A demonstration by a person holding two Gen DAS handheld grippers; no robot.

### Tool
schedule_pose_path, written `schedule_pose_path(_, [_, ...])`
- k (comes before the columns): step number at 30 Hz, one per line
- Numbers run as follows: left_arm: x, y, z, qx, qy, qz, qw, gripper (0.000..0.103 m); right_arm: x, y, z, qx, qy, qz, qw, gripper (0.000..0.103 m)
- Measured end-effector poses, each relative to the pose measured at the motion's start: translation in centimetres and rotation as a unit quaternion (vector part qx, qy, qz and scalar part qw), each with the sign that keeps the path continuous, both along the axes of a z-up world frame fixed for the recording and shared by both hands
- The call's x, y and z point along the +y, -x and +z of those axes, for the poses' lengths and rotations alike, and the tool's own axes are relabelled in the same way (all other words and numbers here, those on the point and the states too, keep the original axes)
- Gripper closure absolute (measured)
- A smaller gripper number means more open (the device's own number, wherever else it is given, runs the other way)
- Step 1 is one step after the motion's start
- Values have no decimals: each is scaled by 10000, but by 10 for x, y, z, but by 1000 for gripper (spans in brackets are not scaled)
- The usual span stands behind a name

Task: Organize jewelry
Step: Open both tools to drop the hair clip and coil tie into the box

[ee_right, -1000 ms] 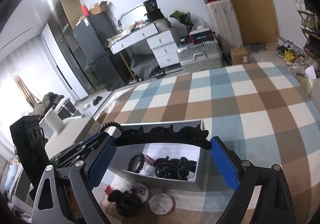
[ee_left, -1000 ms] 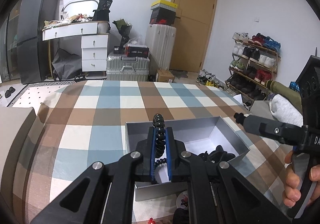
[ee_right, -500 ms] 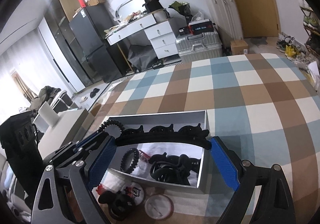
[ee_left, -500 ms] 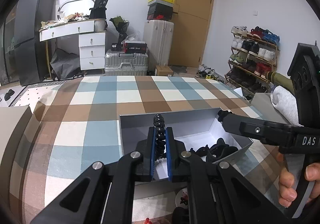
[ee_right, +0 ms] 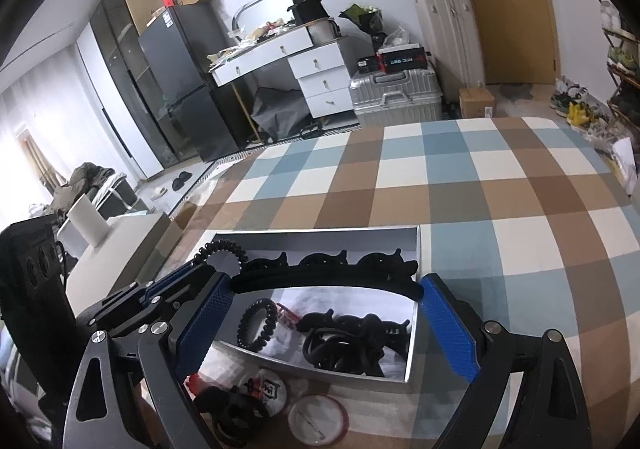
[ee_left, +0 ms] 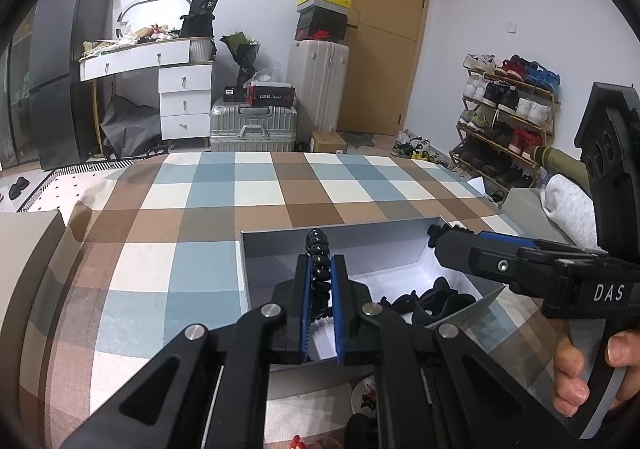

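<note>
The checked cloth (ee_left: 208, 217), a soft weave of blue, brown and cream squares, covered the bed and ran broad and unobstructed beyond and to both sides of the box. The grey box (ee_right: 320, 239), a shallow rectangular tray with thin, straight, matte card walls and a pale lining, lay near the front edge of the cloth; its far wall stood clear of any obstacle. The right gripper (ee_right: 326, 285) held a black headband (ee_right: 328, 279), a rigid curved arc with three bow-shaped ornaments along its top, spanning the gap between the blue ribbed fingers (ee_right: 450, 327), which pressed on its two ends above the open box. The left gripper (ee_left: 320, 281) had its blue-lined fingers (ee_left: 306, 305) clenched on a black spiral hair tie (ee_left: 319, 273), a glossy coiled cord that rose past the fingertips over the near-left part of the box. Inside the box lay a tangle of black hair clips (ee_right: 352, 337) toward the right wall and a black beaded bracelet (ee_right: 258, 325) to the left, apart from the clips. On the cloth in front of the near wall lay two round badges (ee_right: 318, 421) just beside each other and a dark ribbed scrunchie (ee_right: 228, 413) to their left, leaving little open room there.
</note>
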State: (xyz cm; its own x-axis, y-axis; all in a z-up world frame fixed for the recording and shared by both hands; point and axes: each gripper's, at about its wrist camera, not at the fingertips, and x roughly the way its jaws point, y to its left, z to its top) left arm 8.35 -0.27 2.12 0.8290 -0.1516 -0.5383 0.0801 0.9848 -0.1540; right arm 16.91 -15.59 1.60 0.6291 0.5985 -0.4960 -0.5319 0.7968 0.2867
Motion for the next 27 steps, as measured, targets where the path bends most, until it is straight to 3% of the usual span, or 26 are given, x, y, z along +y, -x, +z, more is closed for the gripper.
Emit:
schedule_pose_path(21, [4,1,-1,25,105,-3,9999,98,-7,7,4,-111,158,-96,9998,2])
schedule_pose_path(27, [11,4,2,68,389,26,9992,72,-22,13,-7,-13,210,-228,9995,2])
